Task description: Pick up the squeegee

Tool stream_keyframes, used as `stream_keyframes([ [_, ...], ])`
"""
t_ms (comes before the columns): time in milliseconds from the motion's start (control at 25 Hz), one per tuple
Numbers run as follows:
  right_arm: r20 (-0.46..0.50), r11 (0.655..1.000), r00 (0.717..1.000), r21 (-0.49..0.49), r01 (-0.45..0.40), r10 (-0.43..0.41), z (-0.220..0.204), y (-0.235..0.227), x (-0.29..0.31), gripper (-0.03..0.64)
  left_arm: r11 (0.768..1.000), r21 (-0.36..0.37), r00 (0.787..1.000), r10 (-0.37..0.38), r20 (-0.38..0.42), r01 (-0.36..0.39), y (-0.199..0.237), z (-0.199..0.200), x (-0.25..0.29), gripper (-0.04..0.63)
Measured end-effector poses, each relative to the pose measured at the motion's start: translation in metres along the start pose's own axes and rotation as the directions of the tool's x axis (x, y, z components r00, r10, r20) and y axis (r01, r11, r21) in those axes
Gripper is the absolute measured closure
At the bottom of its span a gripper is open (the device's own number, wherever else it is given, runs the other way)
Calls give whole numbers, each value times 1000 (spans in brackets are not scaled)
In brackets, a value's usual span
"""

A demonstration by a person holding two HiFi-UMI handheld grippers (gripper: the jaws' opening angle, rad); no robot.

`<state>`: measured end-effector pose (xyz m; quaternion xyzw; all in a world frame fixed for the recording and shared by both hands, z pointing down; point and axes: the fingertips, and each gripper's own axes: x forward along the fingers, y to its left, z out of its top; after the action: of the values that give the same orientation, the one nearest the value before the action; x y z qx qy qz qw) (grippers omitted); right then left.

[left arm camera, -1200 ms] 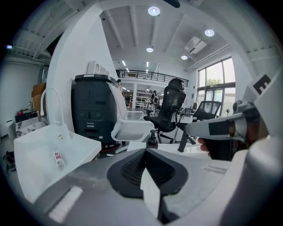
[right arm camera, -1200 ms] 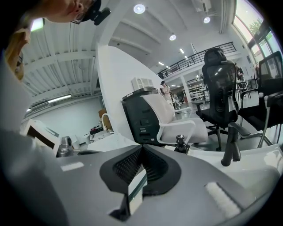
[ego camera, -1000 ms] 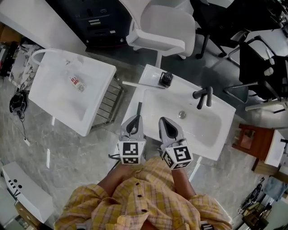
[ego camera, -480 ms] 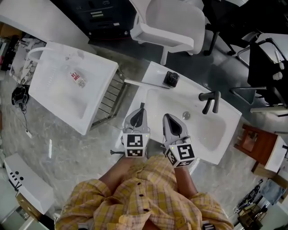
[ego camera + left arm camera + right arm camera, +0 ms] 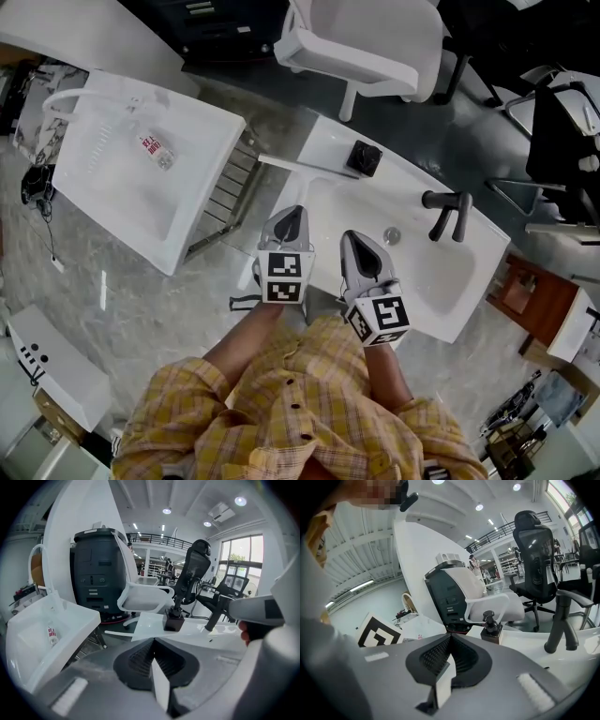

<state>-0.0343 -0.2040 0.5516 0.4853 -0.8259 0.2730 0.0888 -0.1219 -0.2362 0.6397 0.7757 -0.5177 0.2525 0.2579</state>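
The left claw [image 5: 298,212] is pressed fully together with nothing in it. In the left gripper view its two ribbed pads meet in a tight seam. The right claw [image 5: 349,238] is closed the same way and also empty.

Both claws are held side by side in front of a person in a yellow plaid shirt [image 5: 291,412], pointing away and downward. The left one is over the near left rim of a white washbasin [image 5: 328,141], and the right one is over the near edge.

The squeegee [image 5: 281,164], seen only as a thin pale bar, lies at the basin's far left corner. It juts out past the left edge, beyond the left claw and clear of it.

Just to the right of the squeegee, a black soap dispenser [image 5: 364,157] stands on the far ledge. A black faucet [image 5: 448,212] rises further right.

A second white basin [image 5: 187,225] sits well to the left with a small bottle [image 5: 155,152] lying in it. A white chair [image 5: 366,42] stands on the far side.
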Motion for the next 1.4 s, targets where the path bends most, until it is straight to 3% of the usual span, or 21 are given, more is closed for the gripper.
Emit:
stream_keyframes([
  [520, -40, 1000, 999, 0, -7, 7, -11, -5, 16, 620, 1000, 3, 997, 29, -72, -29, 13, -12, 43, 492],
  [1400, -80, 1000, 997, 21, 17, -16, -26, -22, 17, 620, 995, 15, 986, 96, -137, -94, 21, -36, 87, 477],
])
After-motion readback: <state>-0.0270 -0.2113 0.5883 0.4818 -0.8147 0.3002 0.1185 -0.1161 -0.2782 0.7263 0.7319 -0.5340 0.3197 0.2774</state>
